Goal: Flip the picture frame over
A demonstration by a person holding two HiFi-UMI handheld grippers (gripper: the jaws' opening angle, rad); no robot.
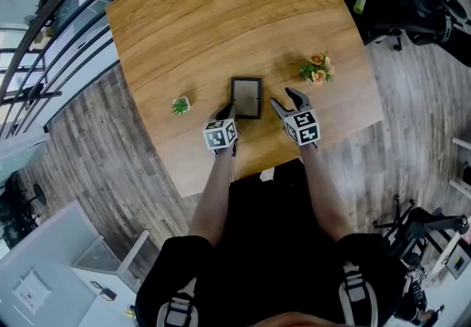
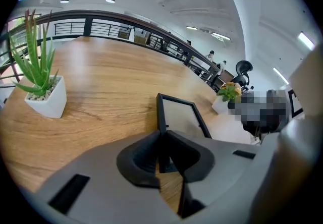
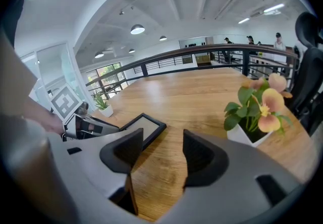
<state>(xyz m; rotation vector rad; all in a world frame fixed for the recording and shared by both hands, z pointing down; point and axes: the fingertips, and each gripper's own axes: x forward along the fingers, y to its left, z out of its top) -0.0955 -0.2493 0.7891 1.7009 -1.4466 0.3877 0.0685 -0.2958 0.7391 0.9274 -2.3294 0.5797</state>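
Wooden table (image 1: pixel 221 23) carries a black picture frame (image 1: pixel 246 97) lying near the middle of its near edge. The left gripper (image 2: pixel 162 140) has its jaws drawn narrow, pinching the frame's near left edge. The right gripper (image 3: pixel 162 155) stands wide just right of the frame, with only bare wood between its jaws. Only the left gripper view shows the pinch. A flower pot (image 1: pixel 318 70) sits toward the right edge, and a small green plant (image 1: pixel 181 105) toward the left.
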